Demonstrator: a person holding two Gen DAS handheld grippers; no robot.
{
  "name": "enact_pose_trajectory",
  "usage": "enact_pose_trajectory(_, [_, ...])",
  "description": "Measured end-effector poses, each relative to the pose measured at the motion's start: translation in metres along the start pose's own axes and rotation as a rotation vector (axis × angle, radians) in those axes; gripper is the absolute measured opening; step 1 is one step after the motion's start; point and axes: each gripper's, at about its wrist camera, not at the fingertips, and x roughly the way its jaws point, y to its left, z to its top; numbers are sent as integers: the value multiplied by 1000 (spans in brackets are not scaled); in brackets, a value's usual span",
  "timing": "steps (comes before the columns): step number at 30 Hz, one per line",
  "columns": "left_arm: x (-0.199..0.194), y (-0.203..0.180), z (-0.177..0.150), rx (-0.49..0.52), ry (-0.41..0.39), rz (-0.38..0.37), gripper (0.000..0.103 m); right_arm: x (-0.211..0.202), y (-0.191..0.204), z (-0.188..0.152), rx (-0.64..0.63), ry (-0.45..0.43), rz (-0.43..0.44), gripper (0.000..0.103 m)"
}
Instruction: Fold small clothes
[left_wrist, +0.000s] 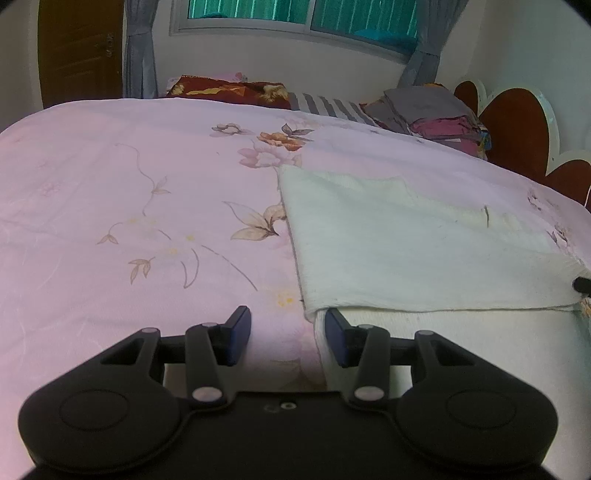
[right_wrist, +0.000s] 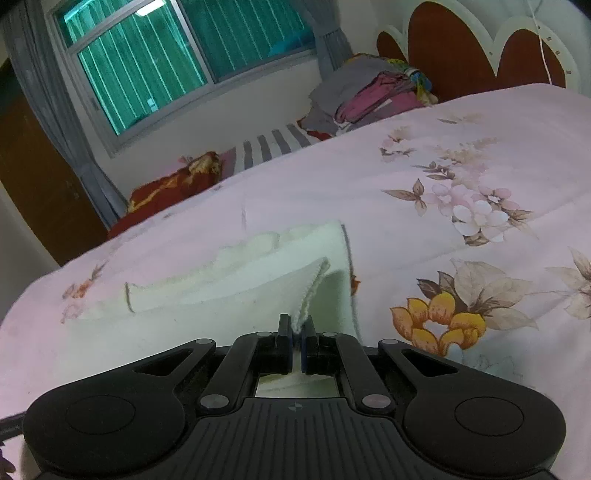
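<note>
- Right wrist view is showing the largest thing first: the pink floral bedspread (right_wrist: 461, 155) is lying wide across the frame, and the white knitted garment (right_wrist: 229, 288) is lying on it just ahead of my right gripper, partly doubled over itself.
- Far across the bed, a pile of clothes (right_wrist: 373, 92) is sitting against the headboard (right_wrist: 461, 51). No box, basket or bin is showing in either view, so nothing is holding the clothes but the bed.
- My right gripper (right_wrist: 296, 334) is pinching a corner of the garment; its jaws are pressed together on the knit edge, which is rising in a raised ridge from the pads.
- My left gripper (left_wrist: 288, 334) is hovering low at the garment's (left_wrist: 406, 251) near left corner with its jaws spread and nothing between them; the right pad (left_wrist: 336, 332) is lying right against the cloth's edge.
- As I judge it, I am carrying this corner across to make a fold. To do it well I should be keeping the lift low, drawing the edge straight so that the knit is not stretching or skewing, and lining it up with the far edge before letting go.
- The left jaws would be best used closing on the matching corner, so both ends travel together.
</note>
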Motion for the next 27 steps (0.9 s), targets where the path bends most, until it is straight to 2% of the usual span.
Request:
enact_pose_trajectory(7, [2, 0, 3, 31, 19, -7, 44, 9, -6, -12, -20, 48, -24, 3])
enact_pose_trajectory(10, [-5, 5, 11, 52, 43, -37, 57, 5, -2, -11, -58, 31, -53, 7])
enact_pose_trajectory(12, [-25, 8, 17, 22, -75, -33, 61, -8, 1, -8, -87, -42, -133, 63])
enact_pose_trajectory(13, [-28, 4, 23, 17, -98, -51, 61, -20, 2, -7, -99, -114, -127, 64])
enact_pose_trajectory(14, [-24, -6, 30, 18, -102, -84, 60, -24, 4, -3, -106, -130, -86, 62])
enact_pose_trajectory(15, [-15, -19, 37, 27, -96, -109, 60, -20, 9, 0, -113, -114, -70, 47])
enact_pose_trajectory(17, [5, -50, 45, 77, -90, -149, 60, -1, 26, 3, -138, -52, -33, 27])
enact_pose_trajectory(19, [26, -87, 49, 130, -77, -164, 60, 22, 49, 0, -161, -3, 0, 26])
enact_pose_trajectory(21, [37, -119, 52, 177, -107, -200, 62, 40, 72, -5, -196, 29, 36, 26])
enact_pose_trajectory(22, [40, -127, 52, 199, -119, -202, 68, 48, 84, -10, -217, 43, 61, 26])
enact_pose_trajectory(23, [46, -133, 52, 218, -123, -197, 69, 52, 94, -14, -245, 48, 84, 26])
enact_pose_trajectory(25, [62, -130, 51, 223, -91, -191, 69, 58, 104, -19, -292, 49, 94, 26])
enact_pose_trajectory(27, [74, -109, 50, 216, -70, -169, 64, 63, 91, -19, -277, 60, 95, 26])
